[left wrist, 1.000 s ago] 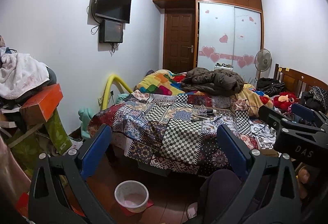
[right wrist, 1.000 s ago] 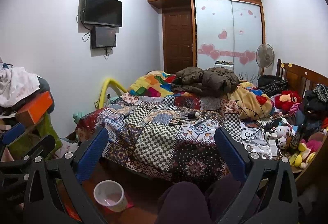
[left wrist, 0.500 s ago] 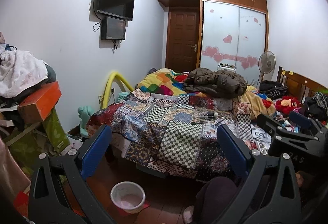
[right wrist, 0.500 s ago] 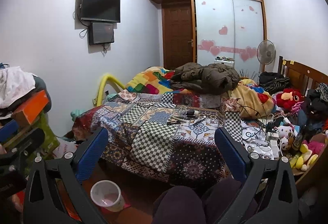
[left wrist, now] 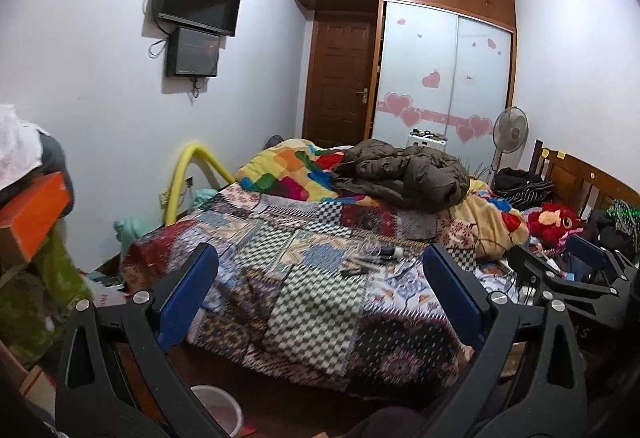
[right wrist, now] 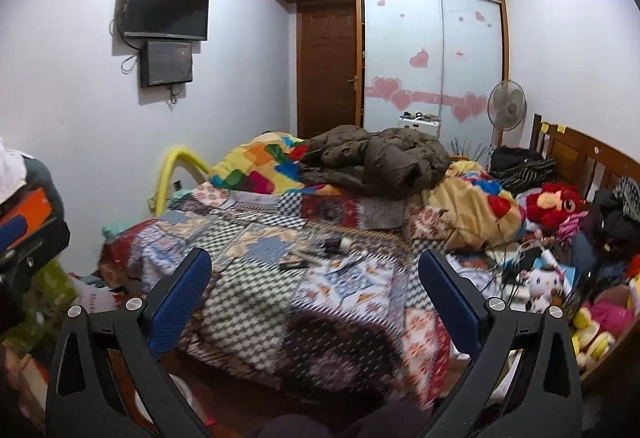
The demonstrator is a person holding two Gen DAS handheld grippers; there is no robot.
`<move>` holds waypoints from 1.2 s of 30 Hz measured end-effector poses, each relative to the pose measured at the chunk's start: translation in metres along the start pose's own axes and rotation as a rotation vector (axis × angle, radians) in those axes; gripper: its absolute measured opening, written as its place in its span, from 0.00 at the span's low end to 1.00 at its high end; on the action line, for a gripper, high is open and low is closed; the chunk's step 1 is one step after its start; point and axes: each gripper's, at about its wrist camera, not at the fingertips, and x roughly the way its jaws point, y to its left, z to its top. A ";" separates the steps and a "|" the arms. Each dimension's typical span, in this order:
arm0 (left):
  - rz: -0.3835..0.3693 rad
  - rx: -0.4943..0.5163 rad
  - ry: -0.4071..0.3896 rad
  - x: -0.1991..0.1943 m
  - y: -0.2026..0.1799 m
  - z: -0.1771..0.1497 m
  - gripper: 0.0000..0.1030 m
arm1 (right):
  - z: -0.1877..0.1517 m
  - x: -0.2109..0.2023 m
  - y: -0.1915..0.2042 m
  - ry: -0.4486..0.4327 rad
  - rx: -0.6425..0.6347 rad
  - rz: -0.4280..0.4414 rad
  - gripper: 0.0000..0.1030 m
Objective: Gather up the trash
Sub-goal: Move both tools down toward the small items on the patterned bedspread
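both grippers, left [left wrist: 320,290] and right [right wrist: 314,288], hang wide open and empty facing the bed [right wrist: 280,302], where small litter [right wrist: 320,252] lies uncollected, the task seemingly barely begun.

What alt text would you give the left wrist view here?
The open left gripper, holding nothing, points over a bed with a patchwork quilt bearing small items. A brown coat lies behind, a pale bucket stands on the floor, and the right gripper shows at the right edge.
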 end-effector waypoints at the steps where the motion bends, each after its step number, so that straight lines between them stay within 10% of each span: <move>1: -0.001 -0.006 -0.004 0.011 -0.003 0.004 1.00 | 0.003 0.006 -0.004 0.000 -0.007 -0.002 1.00; 26: 0.000 0.038 0.327 0.315 -0.060 -0.035 1.00 | -0.009 0.229 -0.116 0.268 -0.058 0.051 0.98; 36: -0.052 0.132 0.509 0.426 -0.074 -0.088 0.99 | -0.044 0.326 -0.142 0.489 0.092 0.178 0.76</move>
